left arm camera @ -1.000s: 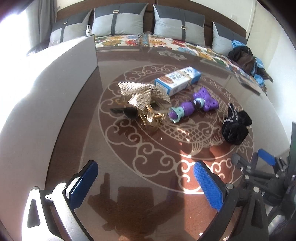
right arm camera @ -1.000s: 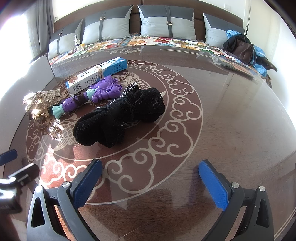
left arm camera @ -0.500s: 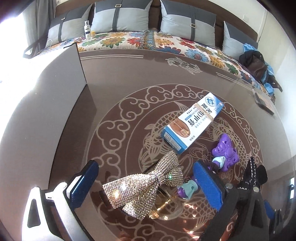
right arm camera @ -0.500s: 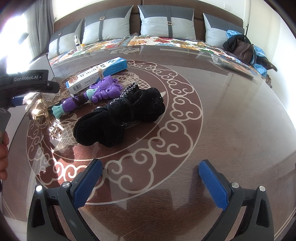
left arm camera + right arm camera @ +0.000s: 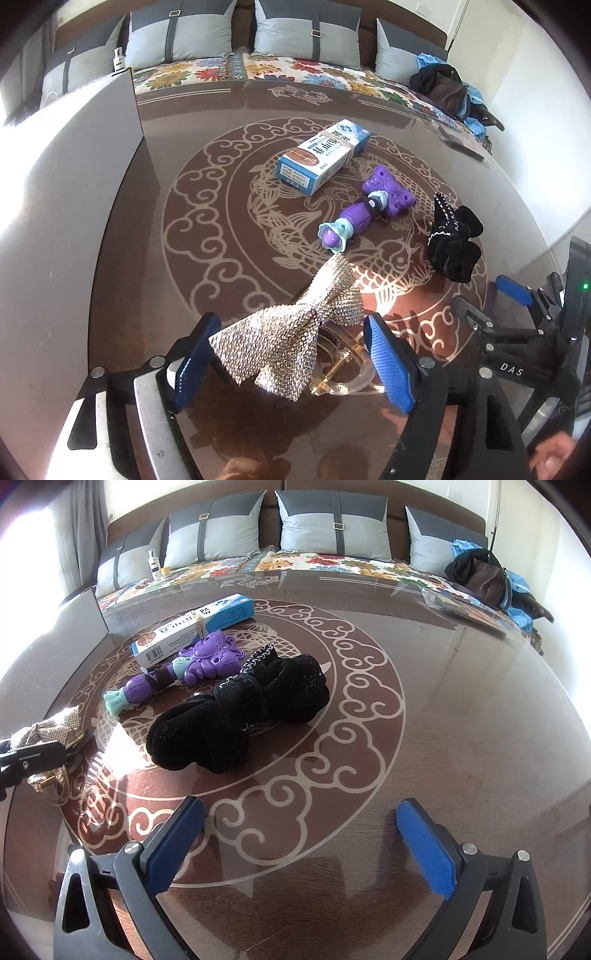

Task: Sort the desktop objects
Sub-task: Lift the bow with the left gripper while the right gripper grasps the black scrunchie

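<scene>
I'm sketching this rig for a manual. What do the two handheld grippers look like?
Both are black frames with silver screws and ribbed blue pads on the fingers. The left gripper has one silver-grey finger arm. The right gripper, seen from the left wrist camera, carries white "DAS" lettering and a green light.

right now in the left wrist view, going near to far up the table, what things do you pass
rhinestone bow clip → purple toy wand → blue and white box → floral bedspread → grey cushions
</scene>
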### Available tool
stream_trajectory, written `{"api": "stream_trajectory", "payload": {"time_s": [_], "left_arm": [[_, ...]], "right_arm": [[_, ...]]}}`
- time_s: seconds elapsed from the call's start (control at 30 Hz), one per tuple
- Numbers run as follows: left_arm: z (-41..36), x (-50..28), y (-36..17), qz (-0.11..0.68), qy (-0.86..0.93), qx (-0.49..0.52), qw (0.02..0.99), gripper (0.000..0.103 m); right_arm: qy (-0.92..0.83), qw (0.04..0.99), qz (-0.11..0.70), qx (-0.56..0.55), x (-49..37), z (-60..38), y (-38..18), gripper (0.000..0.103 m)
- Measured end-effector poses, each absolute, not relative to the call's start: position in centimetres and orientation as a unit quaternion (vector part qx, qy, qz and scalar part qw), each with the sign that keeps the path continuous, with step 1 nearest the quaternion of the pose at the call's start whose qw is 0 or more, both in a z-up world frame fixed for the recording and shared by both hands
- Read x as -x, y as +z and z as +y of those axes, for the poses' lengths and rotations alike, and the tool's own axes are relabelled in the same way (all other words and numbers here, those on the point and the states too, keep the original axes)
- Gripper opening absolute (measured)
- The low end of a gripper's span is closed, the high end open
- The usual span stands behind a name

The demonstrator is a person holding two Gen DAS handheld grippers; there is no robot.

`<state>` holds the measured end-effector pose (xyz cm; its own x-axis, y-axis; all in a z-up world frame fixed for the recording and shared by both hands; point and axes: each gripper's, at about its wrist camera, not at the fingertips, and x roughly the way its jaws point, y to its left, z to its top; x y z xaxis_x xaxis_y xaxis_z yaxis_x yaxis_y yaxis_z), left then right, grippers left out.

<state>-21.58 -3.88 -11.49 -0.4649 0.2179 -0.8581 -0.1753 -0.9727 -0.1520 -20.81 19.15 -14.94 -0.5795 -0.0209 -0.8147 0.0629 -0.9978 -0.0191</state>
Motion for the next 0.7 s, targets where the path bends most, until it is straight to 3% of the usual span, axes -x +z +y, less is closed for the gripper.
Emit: {"api": "stream_trajectory", "payload": {"time_s": [0.17,0.33,0.53,0.7], "left_arm": [[-4.0,22.4,-12.8,-0.048,0.847,0.516,0.118,0.100],[-1.5,22.7,-13.4,0.025,0.855,0.508,0.104,0.099],[-2.4,22.1,-13.1,-0.014,0.869,0.485,0.097,0.091],[-1.4,23.5,-13.5,0.004,0.858,0.506,0.086,0.103]], "right_arm": [[-0.888,0.024,0.023,-0.458,20.8,19.1,-14.9,0.103],[-0.888,0.024,0.023,-0.458,20.8,19.1,-14.9,0.103],[-0.888,0.024,0.023,-0.458,20.8,19.1,-14.9,0.103],[-0.888,0.025,0.024,-0.459,20.8,19.1,-14.9,0.103]]}}
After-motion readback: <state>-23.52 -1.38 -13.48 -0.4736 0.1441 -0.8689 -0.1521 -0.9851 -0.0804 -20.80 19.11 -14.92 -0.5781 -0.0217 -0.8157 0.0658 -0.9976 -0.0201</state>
